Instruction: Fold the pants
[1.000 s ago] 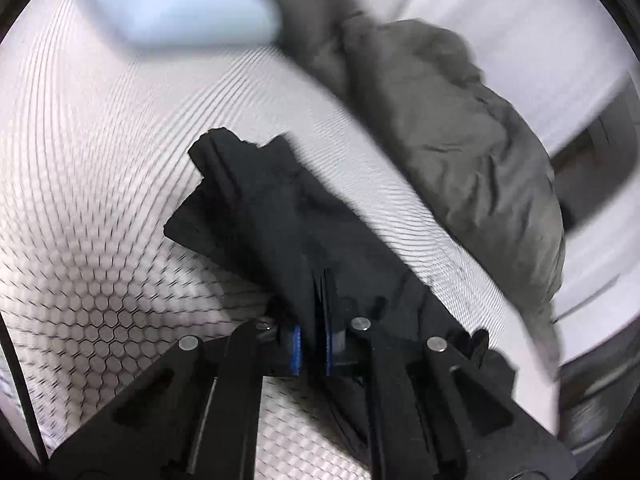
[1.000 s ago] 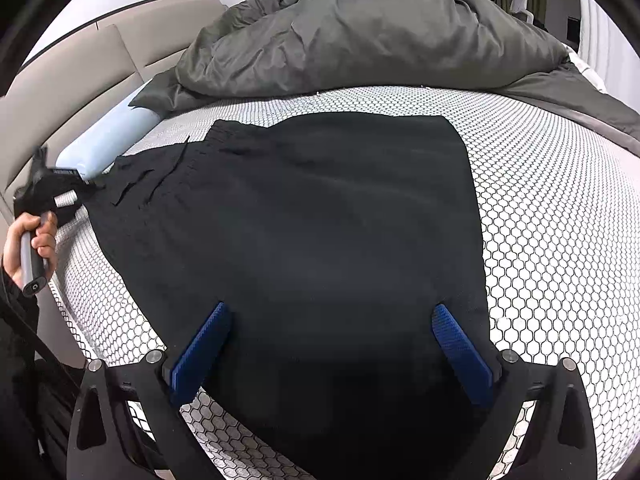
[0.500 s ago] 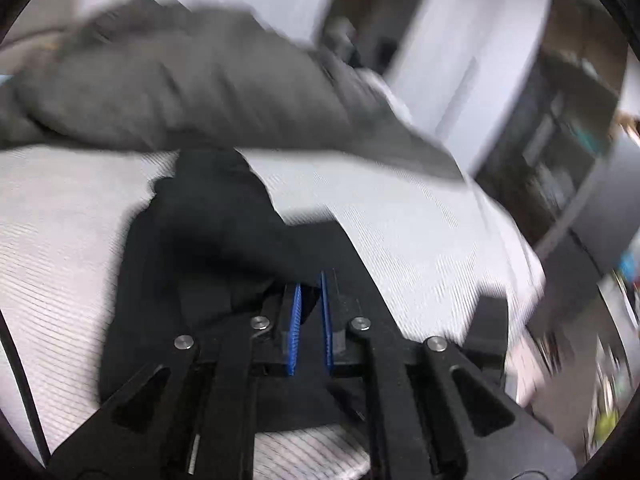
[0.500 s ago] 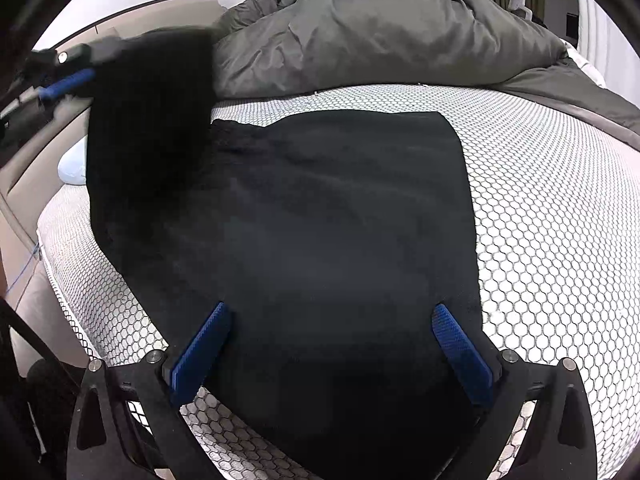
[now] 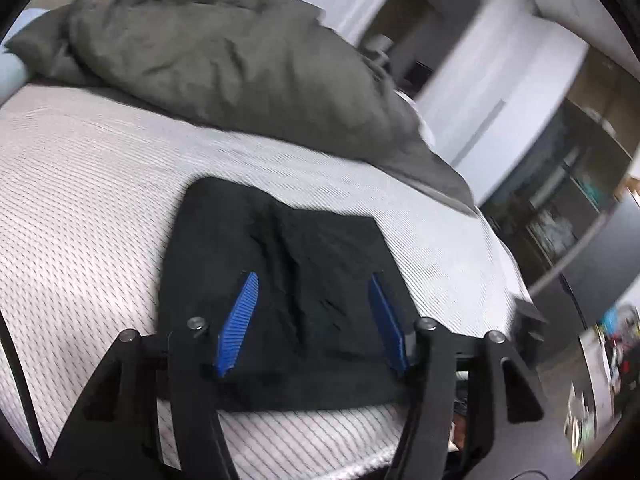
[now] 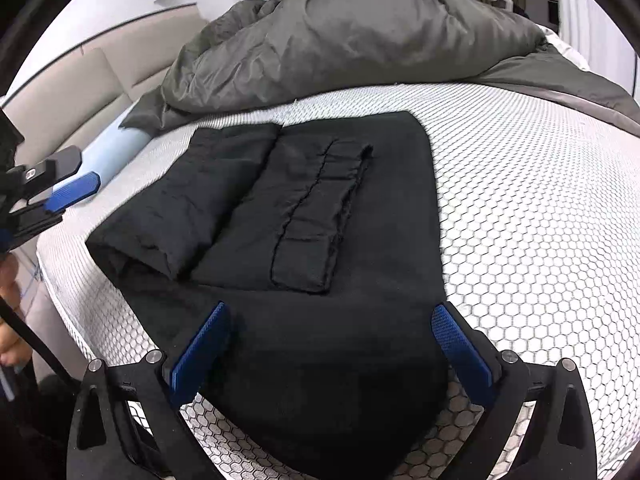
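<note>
Black pants [image 6: 312,248] lie on the white honeycomb-patterned mattress [image 6: 540,220]. Their waistband end [image 6: 320,208] is folded over onto the middle of the pants. In the left wrist view the pants [image 5: 288,280] lie just beyond my open, empty left gripper [image 5: 314,292]. That gripper also shows at the left edge of the right wrist view [image 6: 60,192], clear of the fabric. My right gripper [image 6: 332,320] is open, its blue pads hovering over the near end of the pants.
A crumpled grey duvet [image 6: 360,40] fills the far side of the bed. A light blue bolster [image 6: 116,148] lies by the beige headboard [image 6: 60,112]. Dark shelving [image 5: 560,220] stands beyond the bed's edge.
My left gripper carried the waistband end up and over, laid it on the middle of the pants, opened and drew back. My right gripper stayed open in place.
</note>
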Motion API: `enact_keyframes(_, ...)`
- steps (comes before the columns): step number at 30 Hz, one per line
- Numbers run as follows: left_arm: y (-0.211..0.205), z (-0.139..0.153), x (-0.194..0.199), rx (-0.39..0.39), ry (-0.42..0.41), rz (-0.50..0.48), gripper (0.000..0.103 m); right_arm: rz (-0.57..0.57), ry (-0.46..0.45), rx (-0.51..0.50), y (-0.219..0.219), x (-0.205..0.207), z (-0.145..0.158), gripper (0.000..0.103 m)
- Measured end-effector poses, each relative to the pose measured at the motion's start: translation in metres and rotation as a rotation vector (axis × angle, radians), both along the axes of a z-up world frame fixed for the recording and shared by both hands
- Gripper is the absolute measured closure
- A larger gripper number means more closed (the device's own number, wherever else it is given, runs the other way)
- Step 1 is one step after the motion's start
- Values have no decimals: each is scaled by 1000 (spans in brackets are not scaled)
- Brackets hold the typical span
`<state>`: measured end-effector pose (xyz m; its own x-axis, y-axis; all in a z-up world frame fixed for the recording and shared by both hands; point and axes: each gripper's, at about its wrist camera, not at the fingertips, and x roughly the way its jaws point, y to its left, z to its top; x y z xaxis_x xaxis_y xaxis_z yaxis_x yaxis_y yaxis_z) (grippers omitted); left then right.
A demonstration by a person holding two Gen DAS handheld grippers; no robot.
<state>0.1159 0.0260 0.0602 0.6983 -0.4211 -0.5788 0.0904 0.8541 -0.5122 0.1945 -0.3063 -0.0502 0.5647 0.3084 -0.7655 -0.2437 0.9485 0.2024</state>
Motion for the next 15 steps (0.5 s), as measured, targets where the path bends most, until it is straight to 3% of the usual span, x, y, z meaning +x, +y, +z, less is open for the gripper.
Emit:
enact_keyframes(3, 25, -18, 18, 51, 41, 118, 49, -26, -39, 45, -6, 0, 10, 1)
enact_keyframes(5, 38, -40, 23, 53, 115, 162, 49, -21, -99, 51, -1, -4, 20, 1)
enact_keyframes(9, 47, -72, 19, 111, 219, 174, 49, 77, -201, 60, 31, -3, 34, 1)
enact_keyframes(15, 47, -89, 14, 262, 235, 151, 43, 202, -170, -56, 109, 18, 23, 4)
